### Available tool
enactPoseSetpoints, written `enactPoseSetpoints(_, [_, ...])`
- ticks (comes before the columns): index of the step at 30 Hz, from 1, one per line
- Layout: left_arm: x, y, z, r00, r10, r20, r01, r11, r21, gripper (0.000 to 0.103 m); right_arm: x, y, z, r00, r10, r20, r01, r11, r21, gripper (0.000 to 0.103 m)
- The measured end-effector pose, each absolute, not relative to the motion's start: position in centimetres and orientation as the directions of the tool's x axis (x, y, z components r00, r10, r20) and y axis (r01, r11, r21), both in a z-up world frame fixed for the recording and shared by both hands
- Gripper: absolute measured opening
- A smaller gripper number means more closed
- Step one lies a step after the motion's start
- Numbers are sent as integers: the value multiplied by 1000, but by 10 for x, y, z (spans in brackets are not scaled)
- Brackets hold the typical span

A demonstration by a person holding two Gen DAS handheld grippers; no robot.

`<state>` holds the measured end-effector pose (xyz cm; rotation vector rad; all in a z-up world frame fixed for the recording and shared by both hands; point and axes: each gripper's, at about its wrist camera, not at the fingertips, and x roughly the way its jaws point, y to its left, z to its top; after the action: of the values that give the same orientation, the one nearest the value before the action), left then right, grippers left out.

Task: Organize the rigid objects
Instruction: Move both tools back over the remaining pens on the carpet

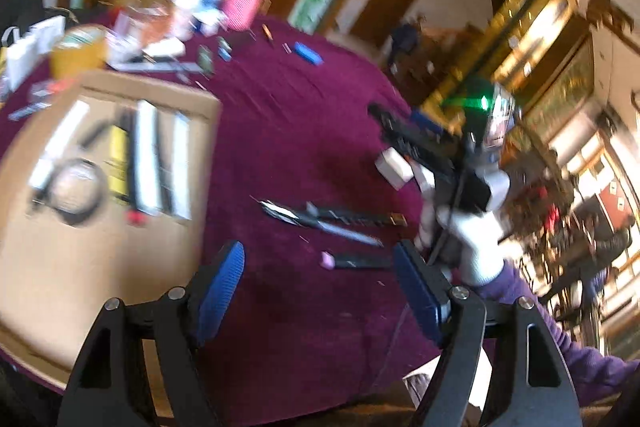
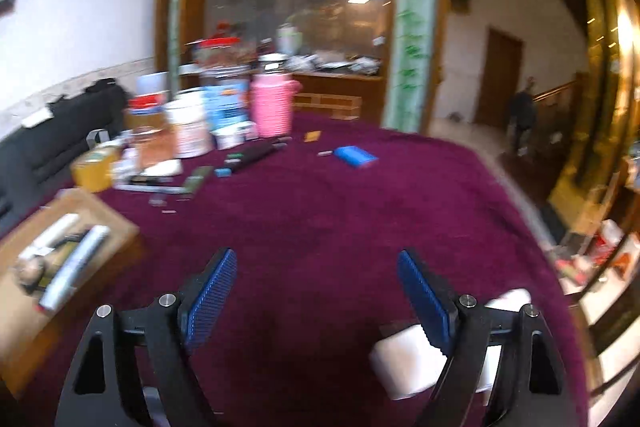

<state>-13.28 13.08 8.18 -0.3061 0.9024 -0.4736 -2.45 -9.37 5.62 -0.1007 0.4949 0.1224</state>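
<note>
My left gripper [image 1: 318, 267] hangs open over the maroon cloth [image 1: 304, 115] with nothing between its blue pads. Just beyond it lie several dark, slim tools [image 1: 328, 219] and a black piece with a pink end [image 1: 352, 261]. A cardboard box [image 1: 120, 89] to its left holds white bars, a yellow item and a round piece. My right gripper [image 2: 316, 263] is open and empty too. A white block [image 2: 404, 359] lies on the cloth under its right finger. In the left wrist view the white block [image 1: 394, 167] sits beside a gloved hand [image 1: 476, 235] that carries the right gripper.
At the far side of the table stand a pink ribbed container [image 2: 274, 107], tubs, a yellow tape roll [image 2: 94, 167] and a blue box [image 2: 354, 155], with small flat items around them. The table's edge curves off at the right [image 2: 532, 211]. Both views are blurred.
</note>
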Motion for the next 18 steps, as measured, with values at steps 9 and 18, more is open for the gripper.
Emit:
enactPoseSetpoints(9, [-120, 53, 33, 372, -472, -799, 267, 879, -395, 76, -33, -158, 53, 905, 63, -420, -34, 996, 77, 86])
enactPoseSetpoints(18, [-63, 3, 14, 375, -336, -864, 314, 923, -223, 62, -45, -163, 61, 923, 80, -376, -41, 993, 110, 87])
